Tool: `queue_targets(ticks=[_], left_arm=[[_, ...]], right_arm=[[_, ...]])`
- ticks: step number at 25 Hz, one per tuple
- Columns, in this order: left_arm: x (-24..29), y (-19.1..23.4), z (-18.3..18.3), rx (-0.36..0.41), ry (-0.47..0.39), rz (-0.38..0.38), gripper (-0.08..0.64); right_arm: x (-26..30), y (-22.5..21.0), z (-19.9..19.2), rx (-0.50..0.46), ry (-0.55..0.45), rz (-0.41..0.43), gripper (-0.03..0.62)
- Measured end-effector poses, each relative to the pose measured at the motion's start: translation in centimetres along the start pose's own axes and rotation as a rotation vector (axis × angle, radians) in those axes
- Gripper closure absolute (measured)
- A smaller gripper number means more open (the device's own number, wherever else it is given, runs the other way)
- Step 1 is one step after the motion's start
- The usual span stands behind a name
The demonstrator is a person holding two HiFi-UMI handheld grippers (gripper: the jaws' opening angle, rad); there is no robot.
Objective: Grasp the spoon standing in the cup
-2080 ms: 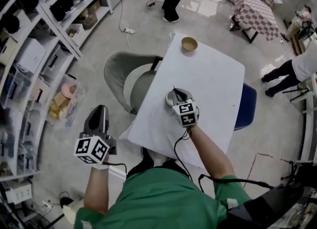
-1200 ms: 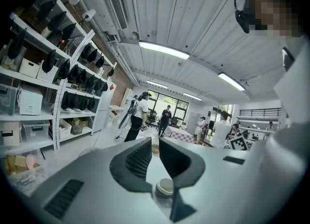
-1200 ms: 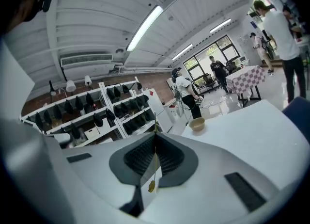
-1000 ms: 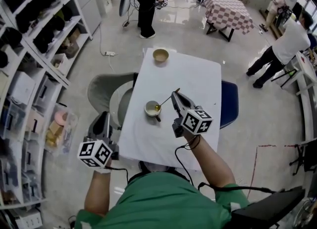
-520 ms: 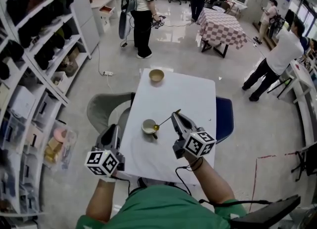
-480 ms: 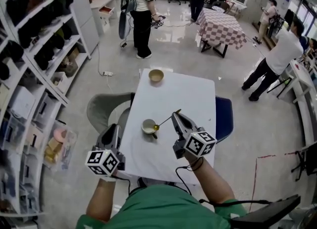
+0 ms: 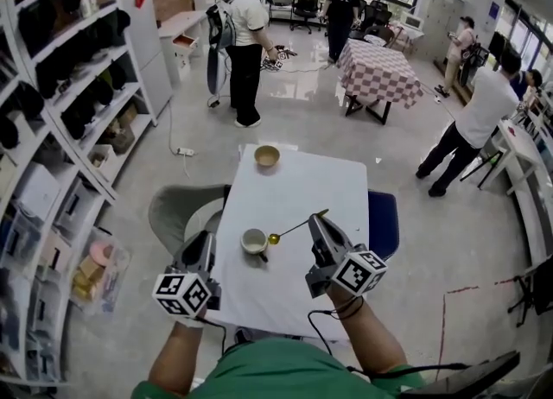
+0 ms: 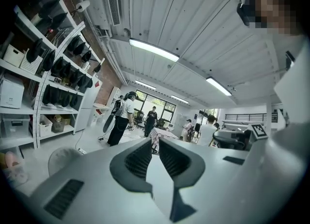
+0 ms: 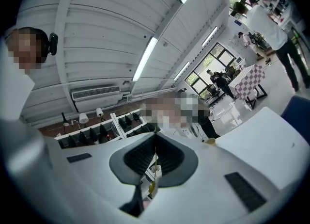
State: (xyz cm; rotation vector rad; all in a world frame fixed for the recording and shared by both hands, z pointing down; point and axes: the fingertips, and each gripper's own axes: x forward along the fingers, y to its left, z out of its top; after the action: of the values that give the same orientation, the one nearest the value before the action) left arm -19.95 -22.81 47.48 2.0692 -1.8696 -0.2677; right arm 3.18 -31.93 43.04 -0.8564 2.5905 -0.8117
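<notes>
A gold spoon (image 7: 294, 230) hangs level above the white table (image 7: 320, 181), its bowl just right of the pale cup (image 7: 254, 241). My right gripper (image 7: 314, 218) is shut on the spoon's handle. In the right gripper view the thin gold spoon (image 9: 153, 185) runs down between the closed pads of the right gripper (image 9: 155, 136). My left gripper (image 7: 200, 253) hovers off the table's left edge, apart from the cup. In its own view the left gripper (image 8: 155, 142) points out into the room, with a narrow gap between its jaws and nothing in it.
A tan bowl (image 7: 267, 156) sits at the table's far end. A grey chair (image 7: 177, 216) stands left of the table, a blue chair (image 7: 383, 223) right. Shelving (image 7: 60, 129) lines the left wall. People stand farther back, beside a checkered table (image 7: 378, 73).
The right gripper was down at the cup, then lifted the spoon out and drew it to the right. The left gripper stayed off the table's left side. The head view tilted up.
</notes>
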Motion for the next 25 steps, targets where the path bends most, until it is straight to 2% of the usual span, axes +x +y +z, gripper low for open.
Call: queue_targets(ticks=[7,14,25], left_arm=[[0.7,-1.7,0.5,0.007,-0.009,-0.028,0.5],[1.0,-2.7,-0.1,0.007,0.002,-0.048,0.5],[1.2,-2.5,-0.8,-0.003,0.025,-0.061,0.5]], right_arm=[[-1.9,-0.2,3.2,0.009,-0.07,-0.007,0.568],[-4.1,-0.8,4.7,0.021,-0.118,-0.031,0.568],[-5.4,-1.5,4.6,0.032,-0.133,-0.07,0.566]])
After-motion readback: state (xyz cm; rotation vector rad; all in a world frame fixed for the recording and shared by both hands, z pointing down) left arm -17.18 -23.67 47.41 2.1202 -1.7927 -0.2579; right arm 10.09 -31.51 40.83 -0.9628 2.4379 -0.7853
